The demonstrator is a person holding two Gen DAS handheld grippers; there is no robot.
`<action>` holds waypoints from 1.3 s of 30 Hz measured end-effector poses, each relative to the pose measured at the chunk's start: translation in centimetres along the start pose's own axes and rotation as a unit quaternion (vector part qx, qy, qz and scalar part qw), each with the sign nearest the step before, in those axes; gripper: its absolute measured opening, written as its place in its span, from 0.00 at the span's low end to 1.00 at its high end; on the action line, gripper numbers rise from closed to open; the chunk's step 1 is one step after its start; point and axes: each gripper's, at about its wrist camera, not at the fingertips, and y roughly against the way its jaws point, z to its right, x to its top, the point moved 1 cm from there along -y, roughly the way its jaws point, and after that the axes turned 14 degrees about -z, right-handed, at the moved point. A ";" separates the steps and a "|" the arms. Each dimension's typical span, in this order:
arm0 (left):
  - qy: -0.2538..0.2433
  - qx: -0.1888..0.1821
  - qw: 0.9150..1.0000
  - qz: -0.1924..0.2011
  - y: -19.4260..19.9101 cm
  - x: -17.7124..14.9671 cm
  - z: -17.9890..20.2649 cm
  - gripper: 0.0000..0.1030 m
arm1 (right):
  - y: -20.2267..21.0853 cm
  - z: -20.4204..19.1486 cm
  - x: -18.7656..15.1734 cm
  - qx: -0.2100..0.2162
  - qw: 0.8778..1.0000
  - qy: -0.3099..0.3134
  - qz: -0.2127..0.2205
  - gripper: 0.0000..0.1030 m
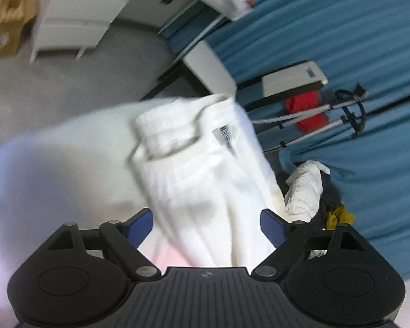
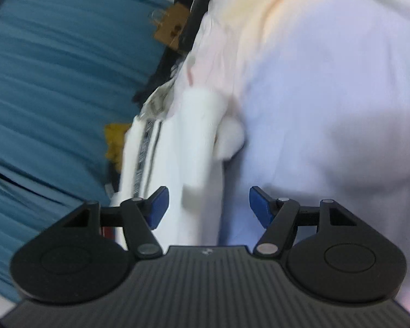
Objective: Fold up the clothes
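The folded white cotton garment (image 1: pixel 205 169) lies on the pale white work surface (image 1: pixel 41 164), waistband and printed label tape turned away from the left wrist camera. The left gripper (image 1: pixel 207 225) stands with its blue pads spread wide; the cloth passes between them, but neither pad presses on it, so nothing is gripped. In the right wrist view the same garment (image 2: pixel 183 147) runs lengthwise, its black-and-white tape along the left edge. The right gripper (image 2: pixel 209 207) is likewise parted, one pad beside the garment's edge and the other over bare surface, holding nothing. This spacing suits a garment set down and released, judged from its compact form.

Surroundings: a blue pleated curtain (image 1: pixel 328 27), a crumpled white cloth (image 1: pixel 306 188) and a yellow cloth (image 1: pixel 339 216) near the garment, and a cardboard box (image 1: pixel 11 24) on the grey floor. The crumpled pile lies closest and could snag a sideways move.
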 end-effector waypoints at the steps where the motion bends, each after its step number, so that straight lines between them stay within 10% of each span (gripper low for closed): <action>1: 0.010 -0.003 1.000 -0.010 -0.5 -0.2 -0.7 0.86 | -0.4 0.1 0.2 0.010 1.000 0.001 -0.009 0.66; 5: 0.057 -0.047 0.995 -0.073 -5.1 -0.3 -2.9 0.84 | -2.6 0.1 1.0 0.038 0.999 0.017 -0.016 0.66; 10: 0.007 -0.050 0.998 -0.046 -8.8 0.0 -1.8 0.83 | -5.7 -0.3 1.9 0.053 0.998 0.034 -0.004 0.63; 14: 0.006 -0.050 0.999 -0.018 -9.8 1.2 -1.2 0.46 | -7.0 -1.1 2.2 0.027 0.997 0.058 0.040 0.23; 19: 0.010 -0.058 0.998 -0.014 -8.6 2.3 -0.9 0.15 | -6.6 -1.9 2.6 0.004 0.994 0.088 0.067 0.15; 39: -0.069 -0.006 0.997 -0.030 11.1 -2.1 -2.1 0.13 | 8.8 0.6 -0.7 -0.044 0.998 0.054 -0.005 0.13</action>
